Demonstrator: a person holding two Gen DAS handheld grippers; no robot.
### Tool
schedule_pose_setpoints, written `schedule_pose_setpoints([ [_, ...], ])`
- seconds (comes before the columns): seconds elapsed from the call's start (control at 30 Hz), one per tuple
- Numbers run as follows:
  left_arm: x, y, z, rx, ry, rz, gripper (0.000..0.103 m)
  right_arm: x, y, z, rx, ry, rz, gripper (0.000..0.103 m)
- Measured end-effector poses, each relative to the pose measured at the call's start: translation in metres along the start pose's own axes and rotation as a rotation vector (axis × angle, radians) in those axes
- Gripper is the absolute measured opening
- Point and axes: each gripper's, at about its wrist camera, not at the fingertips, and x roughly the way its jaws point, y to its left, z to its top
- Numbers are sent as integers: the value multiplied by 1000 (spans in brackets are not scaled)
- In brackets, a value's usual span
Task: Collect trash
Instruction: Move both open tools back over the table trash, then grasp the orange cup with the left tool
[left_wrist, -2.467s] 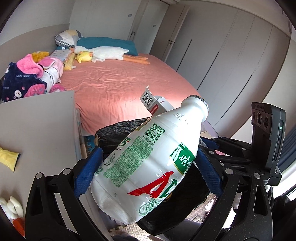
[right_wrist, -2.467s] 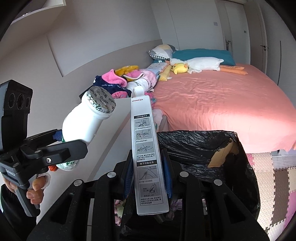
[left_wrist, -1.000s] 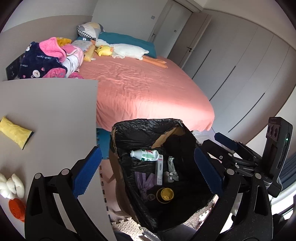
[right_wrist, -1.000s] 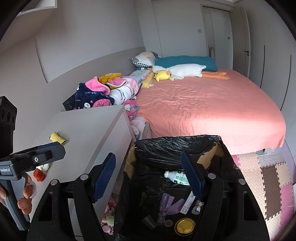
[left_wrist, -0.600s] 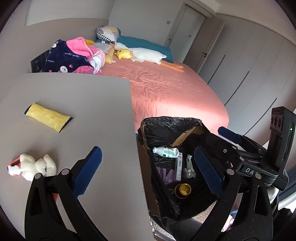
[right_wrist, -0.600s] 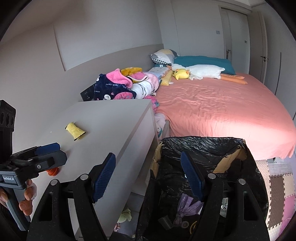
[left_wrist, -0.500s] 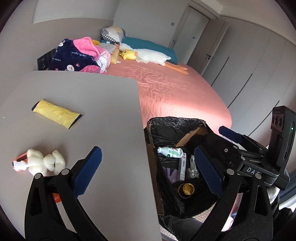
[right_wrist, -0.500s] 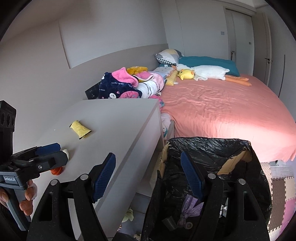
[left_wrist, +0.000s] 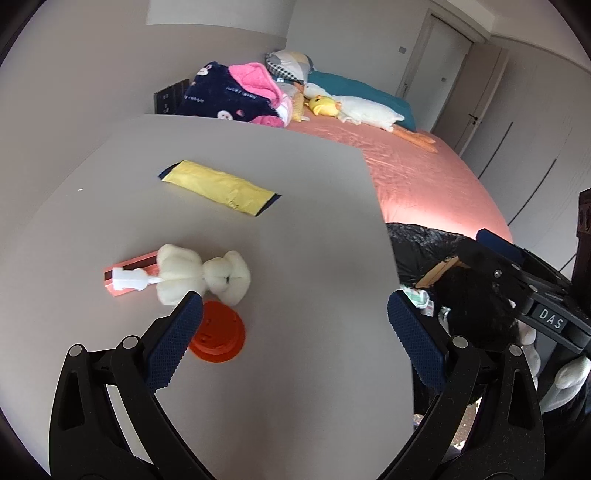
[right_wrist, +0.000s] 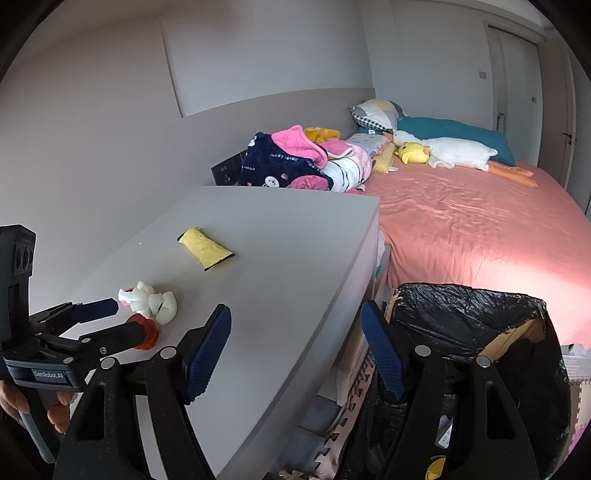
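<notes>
On the desk (left_wrist: 295, 229), a wrapper (left_wrist: 218, 186) lies toward the far edge, a foam piece (left_wrist: 201, 273) and lid (left_wrist: 218, 332) nearer; the bin (right_wrist: 469, 314) stands off its right edge, before the bed (right_wrist: 472, 221).

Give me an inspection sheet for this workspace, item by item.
Surface: grey tabletop beside the bed.
Job's things: yellow wrapper, white foam piece, pink strip under it, orange lid on the tabletop; black-lined bin beside the table.
Clutter: clothes pile, plush duck on the bed.
Grippers: left claw open, empty, over the orange lid; right claw open, empty, at the table's edge.
Cables: nothing seen.
Surroundings: wardrobe doors, foam floor mat.
</notes>
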Motion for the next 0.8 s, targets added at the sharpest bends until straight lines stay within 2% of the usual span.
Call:
schedule_pose_setpoints([
  [0.13, 7, 11, -5, -10, 34, 54, 95, 11, 12, 0, -19, 23, 22, 73],
  [0.23, 11, 21, -11, -30, 54, 66, 89, 17, 18, 0, -27, 35, 35, 73],
  [0.33, 16, 33, -17, -65, 82, 73, 79, 24, 23, 0, -37, 50, 45, 73],
  [0.4, 20, 38, -19, -81, 97, 76, 68, 29, 27, 1, -41, 62, 59, 73],
  [0.5, 25, 42, -22, -87, 111, 75, 58, 36, 35, 0, -56, 76, 76, 73],
  [0.8, 29, 45, -24, -75, 98, 65, 48, 56, 63, 1, -114, 120, 117, 73],
])
